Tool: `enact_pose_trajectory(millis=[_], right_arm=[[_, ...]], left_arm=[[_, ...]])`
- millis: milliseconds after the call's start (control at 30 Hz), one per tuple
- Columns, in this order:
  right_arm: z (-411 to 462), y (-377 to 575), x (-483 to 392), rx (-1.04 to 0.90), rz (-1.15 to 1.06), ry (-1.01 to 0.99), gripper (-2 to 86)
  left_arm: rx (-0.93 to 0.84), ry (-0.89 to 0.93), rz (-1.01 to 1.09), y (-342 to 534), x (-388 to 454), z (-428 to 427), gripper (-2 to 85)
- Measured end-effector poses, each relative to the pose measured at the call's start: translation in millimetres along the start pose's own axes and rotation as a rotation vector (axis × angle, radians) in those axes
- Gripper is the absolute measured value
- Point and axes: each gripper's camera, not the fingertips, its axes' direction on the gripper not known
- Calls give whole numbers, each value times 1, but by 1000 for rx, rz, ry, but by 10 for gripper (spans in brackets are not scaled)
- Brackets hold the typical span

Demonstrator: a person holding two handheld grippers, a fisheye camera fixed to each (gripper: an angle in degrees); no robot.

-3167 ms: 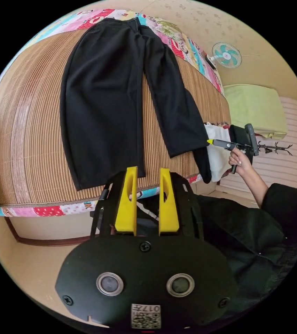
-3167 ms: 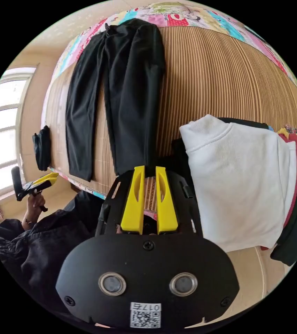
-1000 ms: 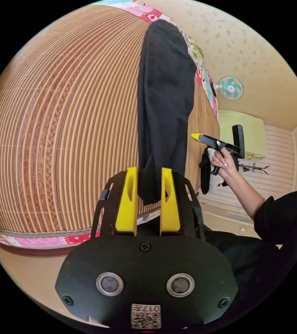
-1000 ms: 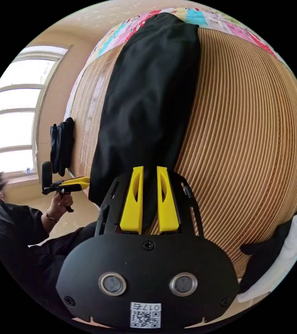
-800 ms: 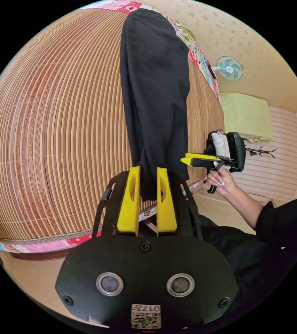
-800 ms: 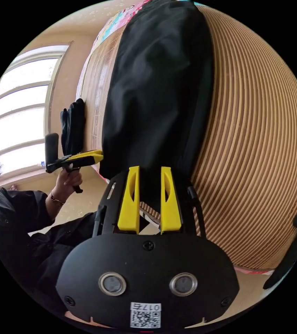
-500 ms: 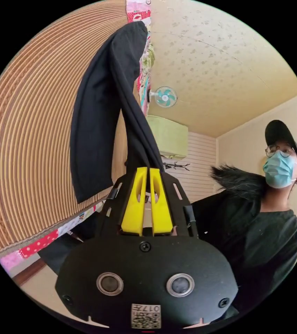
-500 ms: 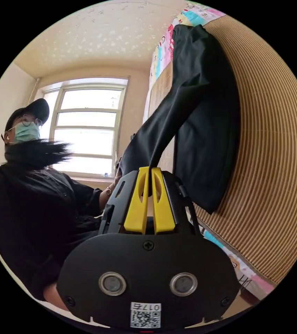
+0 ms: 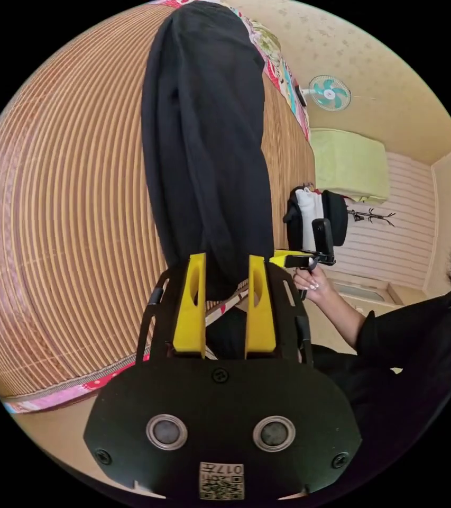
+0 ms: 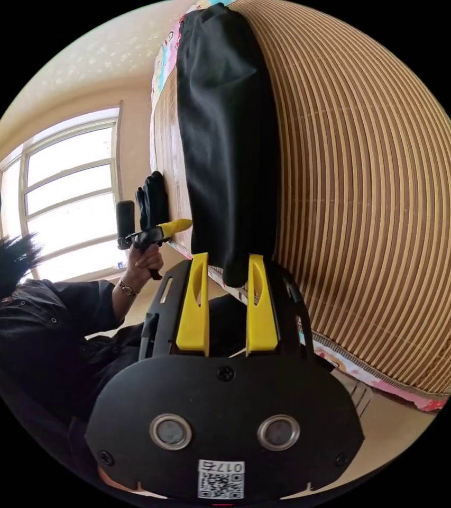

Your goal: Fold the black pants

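Left gripper view: a striped bamboo mat covers a bed, and the black pants lie along it, folded lengthwise into one long strip, hem end at the bed's near edge. The left gripper sits at that hem with its yellow jaws spread, cloth between them but unpinched. Right of the pants, a hand holds the right gripper beside the same edge; past it sit a clothes pile and a wall fan.

Right gripper view: a window lies left of the pants, the left gripper near their hem. The right gripper has its jaws spread around the hem tip.

Judged risks: the hem overhangs the edge, so the strip may slide off, and pinching one layer would split the fold.

Writing: each gripper carries a coded label, unread here; no brand is legible.
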Motion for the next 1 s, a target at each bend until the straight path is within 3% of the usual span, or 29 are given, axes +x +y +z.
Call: enact_pose_trajectory(millis=[100,167,233,333,400,433,500,667,733,867,1000], right_arm=[[-9,9,11,93,27,-118,110],[-18,17,15,153,32,-196,113],[-32,27,17,242,7,-301,116],[-37,31,24,273,1,-348,123],[-31,28,30,239,32,-303,129],[-26,24,33,207,50,-264,133],[-16,18,33,155,59,-185,132],[3,2,24,71,47,-35,87],[9,-2,21,5,68,80,50],[-6,-1,8,19,6,135,62],[-49,-39,14,188,7,107,110]], left_arm=[[-140,-94,-23,-12,13,40,29],[-137,-116,-5,-12,27,41,13],[-2,184,127,-5,47,13,1],[180,576,119,12,34,-18,-3],[169,469,66,22,20,-17,-2],[113,260,-12,28,8,-8,0],[32,21,-142,35,-14,9,4],[31,71,-195,38,-30,21,12],[19,36,-161,36,-20,23,22],[-16,-105,-145,29,-7,12,63],[282,-40,-174,9,-9,-37,136]])
